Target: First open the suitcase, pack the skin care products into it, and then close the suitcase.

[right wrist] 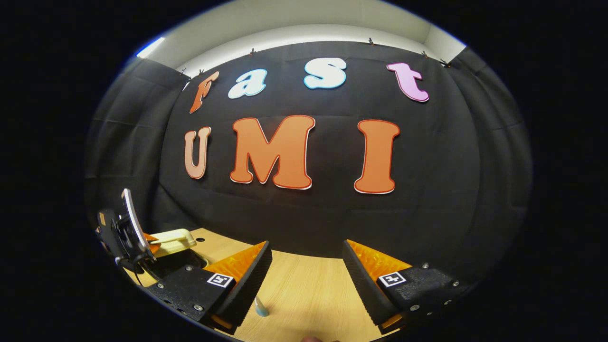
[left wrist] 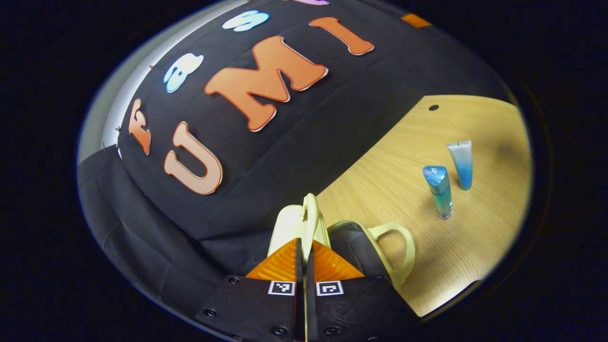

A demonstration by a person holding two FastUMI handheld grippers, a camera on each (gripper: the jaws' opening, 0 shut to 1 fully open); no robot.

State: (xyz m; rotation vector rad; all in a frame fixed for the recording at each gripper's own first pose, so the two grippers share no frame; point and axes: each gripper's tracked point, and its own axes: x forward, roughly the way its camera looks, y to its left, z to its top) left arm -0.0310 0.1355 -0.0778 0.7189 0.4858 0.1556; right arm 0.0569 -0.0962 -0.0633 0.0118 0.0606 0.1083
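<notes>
Squeezing the pale yellow handle of the suitcase, my left gripper had both ribbed fingers pressed on the smooth thin plastic loop. A second curved handle stuck out beside it. Two see-through blue skin care tubes stood well apart from my jaws on the wooden table. My right gripper hung wide open over the table.

Booth wall: black cloth, creased, clipped along its top edge. Pale wall above it, with a bright light patch at upper left. Tabletop: light wood grain, with a small dark hole near its far edge.
</notes>
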